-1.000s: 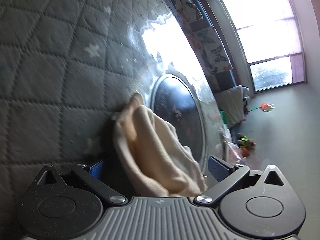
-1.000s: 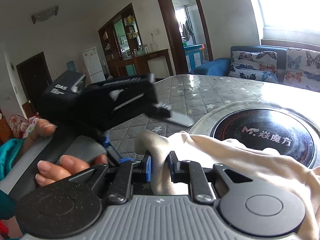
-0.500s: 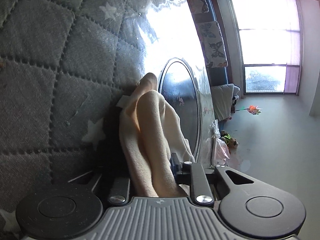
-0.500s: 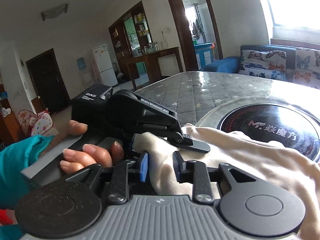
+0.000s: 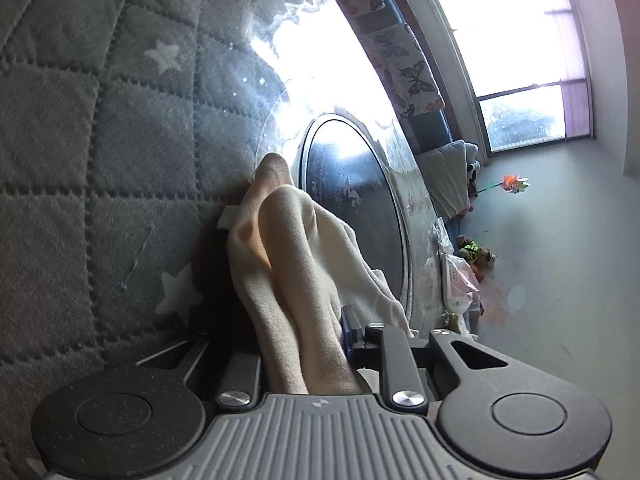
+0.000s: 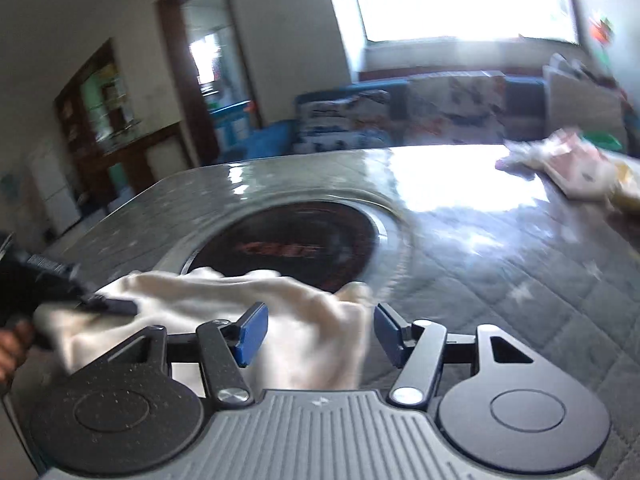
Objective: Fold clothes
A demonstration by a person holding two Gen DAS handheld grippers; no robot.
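A cream garment (image 5: 296, 264) lies bunched on the grey quilted table (image 5: 100, 128), beside a round black hob (image 5: 352, 208). My left gripper (image 5: 304, 332) is shut on a thick fold of that cloth, which runs up between its fingers. In the right wrist view the same cream garment (image 6: 248, 300) stretches from the left gripper (image 6: 92, 302) at the left edge to my right gripper (image 6: 316, 328). The right jaws are opening; a hump of cloth sits between the blue pads (image 6: 250, 330) without being pressed. This view is motion-blurred.
The black hob (image 6: 288, 240) sits in the table's middle. A heap of pink and yellow items (image 6: 576, 168) lies at the far right of the table (image 6: 500, 280). A sofa with butterfly cushions (image 5: 404, 60) stands under the window. A person's fingers (image 6: 12, 344) hold the left gripper.
The left gripper closed on the cloth's fold and has held it since. The right gripper let go of the fold near the left one, swung right along the garment and spread its jaws.
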